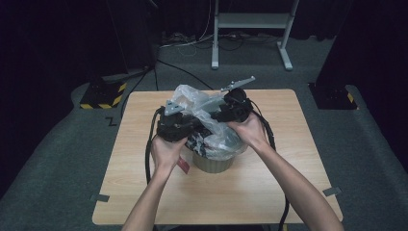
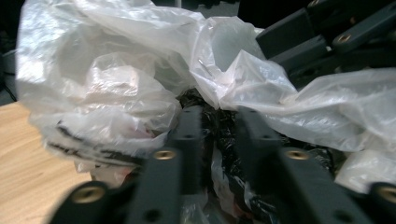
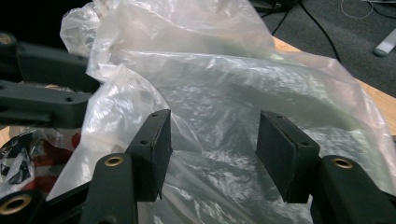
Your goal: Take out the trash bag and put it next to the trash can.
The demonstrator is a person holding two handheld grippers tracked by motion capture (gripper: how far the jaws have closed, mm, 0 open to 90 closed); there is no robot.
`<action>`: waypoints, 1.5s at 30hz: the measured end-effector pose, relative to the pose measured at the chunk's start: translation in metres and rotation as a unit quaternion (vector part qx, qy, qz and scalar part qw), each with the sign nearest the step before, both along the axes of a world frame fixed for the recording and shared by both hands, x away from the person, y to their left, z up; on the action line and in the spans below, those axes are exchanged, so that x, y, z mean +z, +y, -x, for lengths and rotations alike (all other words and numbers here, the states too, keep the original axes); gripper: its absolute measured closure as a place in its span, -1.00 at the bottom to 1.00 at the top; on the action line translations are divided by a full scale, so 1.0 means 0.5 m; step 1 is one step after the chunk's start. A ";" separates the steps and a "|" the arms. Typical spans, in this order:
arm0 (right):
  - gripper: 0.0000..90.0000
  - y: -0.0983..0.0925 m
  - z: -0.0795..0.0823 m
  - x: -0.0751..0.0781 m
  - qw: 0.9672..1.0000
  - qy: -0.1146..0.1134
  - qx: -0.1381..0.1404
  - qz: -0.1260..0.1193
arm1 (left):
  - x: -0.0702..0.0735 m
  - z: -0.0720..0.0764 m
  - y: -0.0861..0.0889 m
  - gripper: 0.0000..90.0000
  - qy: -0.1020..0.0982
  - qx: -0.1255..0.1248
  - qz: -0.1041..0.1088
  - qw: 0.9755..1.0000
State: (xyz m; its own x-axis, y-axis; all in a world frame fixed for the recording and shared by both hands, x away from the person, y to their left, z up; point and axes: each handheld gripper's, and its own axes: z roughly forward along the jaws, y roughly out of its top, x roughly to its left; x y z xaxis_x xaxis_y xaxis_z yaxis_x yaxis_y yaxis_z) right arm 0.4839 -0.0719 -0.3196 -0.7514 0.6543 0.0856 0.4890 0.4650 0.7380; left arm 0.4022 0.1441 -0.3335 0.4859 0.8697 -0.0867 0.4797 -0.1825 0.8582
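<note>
Near desk (image 1: 144,192) edge, both forearms reaching in to small tan bin (image 1: 211,163) mid-desk, clear plastic bag (image 1: 202,103) bunched over its top, dark wrappers inside. Left gripper (image 2: 217,123) fingers slightly apart, no clamp visible, nosing into dark trash under bag folds; right gripper (image 3: 212,144) fingers wide apart with bag film between, not pinched. Step judged: gathering bag rim over bin; next needs both fingers closing on film at opposite edges, then lifting without tearing.
</note>
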 end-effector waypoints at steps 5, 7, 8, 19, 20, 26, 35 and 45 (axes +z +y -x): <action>0.01 0.009 0.000 -0.004 1.000 0.004 -0.001 0.006 | 0.003 -0.007 0.018 -0.10 0.019 0.022 0.023 0.999; 0.01 0.010 -0.001 -0.005 1.000 0.005 -0.001 0.007 | 0.001 -0.014 0.017 -0.21 0.026 0.030 0.021 0.999; 0.01 0.010 -0.001 -0.005 1.000 0.007 -0.001 0.007 | -0.001 -0.021 0.011 -0.24 0.030 0.039 0.010 0.999; 0.01 0.006 -0.003 -0.005 1.000 0.009 -0.005 0.013 | -0.010 -0.051 -0.050 0.28 0.007 0.094 -0.175 0.980; 0.01 0.006 -0.003 -0.006 1.000 0.011 -0.006 0.012 | -0.010 -0.051 -0.050 0.41 0.001 0.098 -0.184 0.978; 0.01 0.007 -0.004 -0.006 1.000 0.011 -0.007 0.011 | -0.002 -0.041 -0.034 0.83 -0.018 0.096 -0.184 0.978; 0.01 0.008 -0.005 -0.010 1.000 0.015 -0.005 0.006 | 0.018 -0.032 -0.037 0.96 -0.026 0.034 -0.089 0.995; 0.01 0.009 0.009 -0.018 1.000 0.017 0.009 0.005 | 0.010 -0.069 -0.039 0.85 0.005 0.001 -0.012 1.000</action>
